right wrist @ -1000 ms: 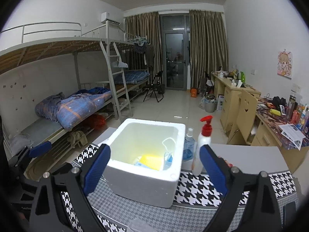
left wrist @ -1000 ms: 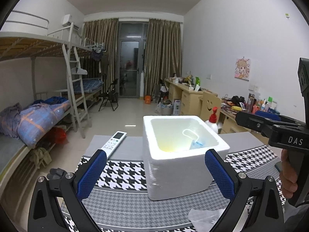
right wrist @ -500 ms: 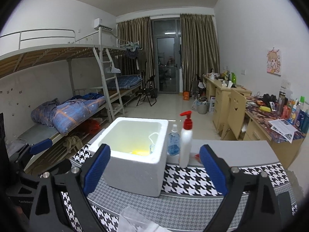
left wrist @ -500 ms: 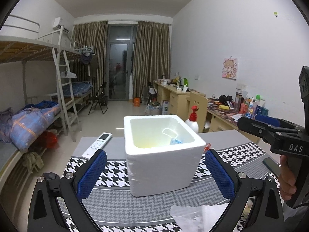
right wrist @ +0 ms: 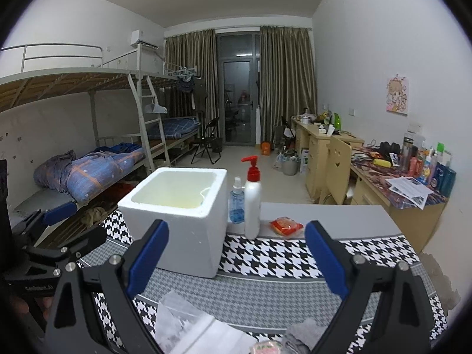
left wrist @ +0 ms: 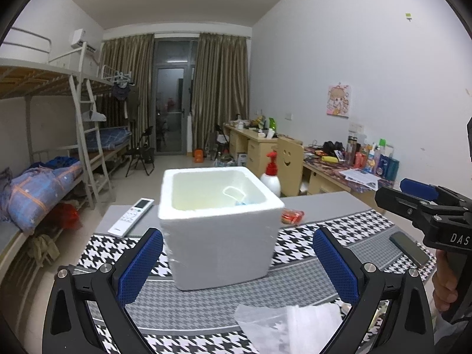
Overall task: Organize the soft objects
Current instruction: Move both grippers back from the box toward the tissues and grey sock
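Observation:
A white foam box [left wrist: 219, 230] [right wrist: 177, 215] stands on the houndstooth table mat, with a blue face mask [left wrist: 237, 199] showing inside it. My left gripper [left wrist: 237, 253] is open and empty, held back from the box's near side. Near the table's front edge, below both grippers, lies a clear plastic bag of white soft items [left wrist: 289, 327] [right wrist: 188, 324]. My right gripper [right wrist: 237, 244] is also open and empty, just right of the box. A grey cloth [right wrist: 303, 336] and a pink item [right wrist: 265, 348] lie at the front edge.
A red-capped pump bottle [right wrist: 253, 203] and a blue spray bottle [right wrist: 237, 203] stand right of the box, with a red packet [right wrist: 286, 225] beside them. A remote [left wrist: 131, 216] lies to the left and a phone [left wrist: 408, 247] to the right. Bunk beds and desks line the room.
Both grippers have pulled back from the box and dropped lower, so its inside is less visible. The plastic bag and the grey cloth have come into view at the front edge.

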